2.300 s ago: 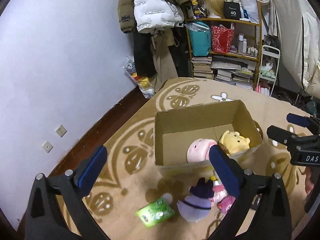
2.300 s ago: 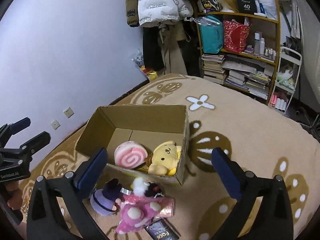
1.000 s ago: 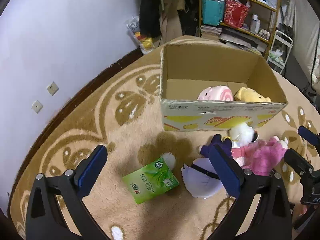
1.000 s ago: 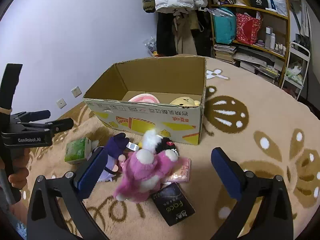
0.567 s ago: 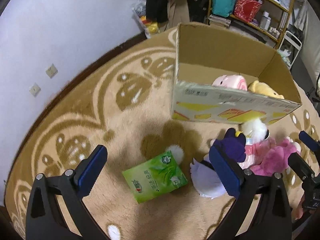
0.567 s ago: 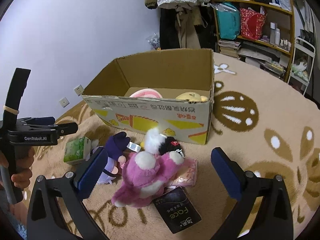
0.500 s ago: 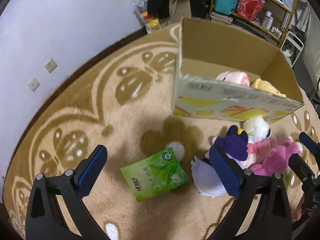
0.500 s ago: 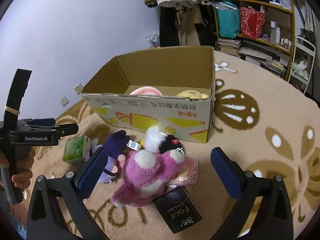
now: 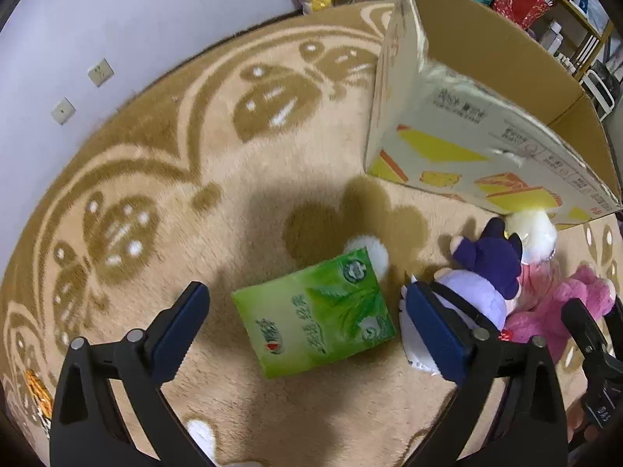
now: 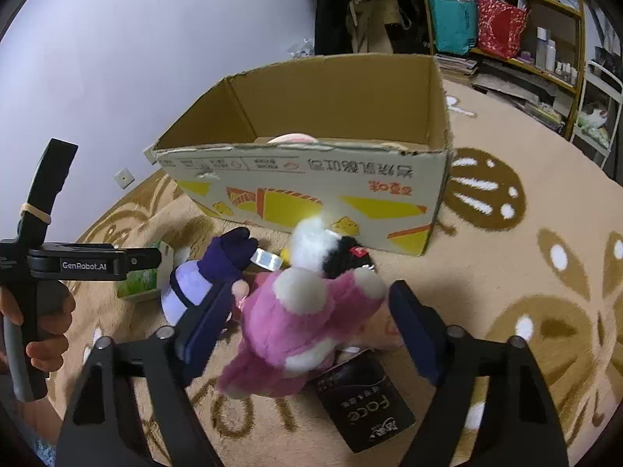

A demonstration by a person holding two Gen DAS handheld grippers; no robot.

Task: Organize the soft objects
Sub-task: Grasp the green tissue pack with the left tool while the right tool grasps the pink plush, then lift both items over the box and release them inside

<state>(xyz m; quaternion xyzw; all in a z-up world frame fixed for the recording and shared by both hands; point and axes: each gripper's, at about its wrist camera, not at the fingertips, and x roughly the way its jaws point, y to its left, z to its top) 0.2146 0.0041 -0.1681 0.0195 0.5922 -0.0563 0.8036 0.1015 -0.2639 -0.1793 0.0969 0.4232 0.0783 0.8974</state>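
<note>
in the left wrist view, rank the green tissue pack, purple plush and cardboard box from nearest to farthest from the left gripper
1. green tissue pack: on the rug between the open fingers of the left gripper, untouched.
2. purple plush: just right of the right finger.
3. cardboard box: farther up the rug, upper right.

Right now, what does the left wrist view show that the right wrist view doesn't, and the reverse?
Left only: the whole top of the green pack, lying between the left gripper's closing jaws, untouched.
Right only: a black packet, a shelf, and the pink plush between the right gripper's closing jaws.
Both: the box, purple plush, rug.
</note>
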